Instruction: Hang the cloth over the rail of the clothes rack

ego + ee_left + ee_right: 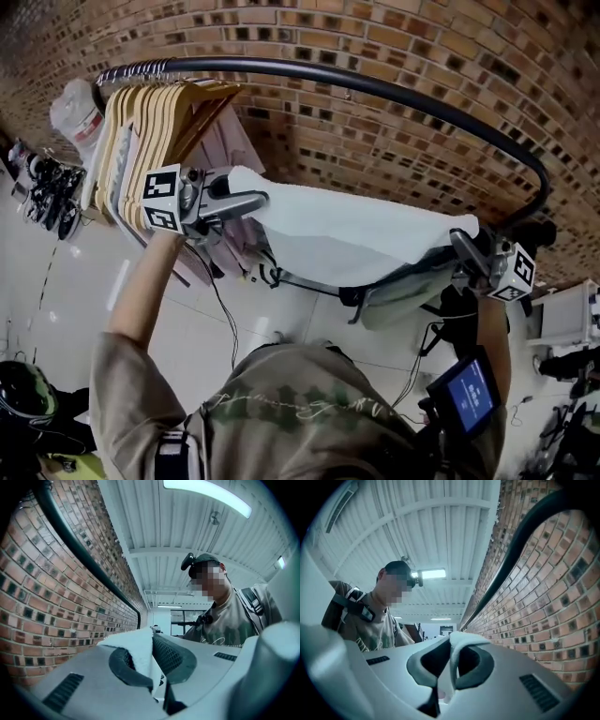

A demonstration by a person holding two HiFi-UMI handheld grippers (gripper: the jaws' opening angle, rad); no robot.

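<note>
Fingers of the left gripper and right gripper are clamping opposite ends of the cloth, holding it stretched between them. It is lying short of and below the rail, its long axis running parallel to it, both hands looking about equally near.

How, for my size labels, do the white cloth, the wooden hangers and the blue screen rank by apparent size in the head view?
1. white cloth: clearly the largest, spread wide across the middle.
2. wooden hangers: a bunched row, smaller.
3. blue screen: smallest, even though it is nearest the camera.
</note>
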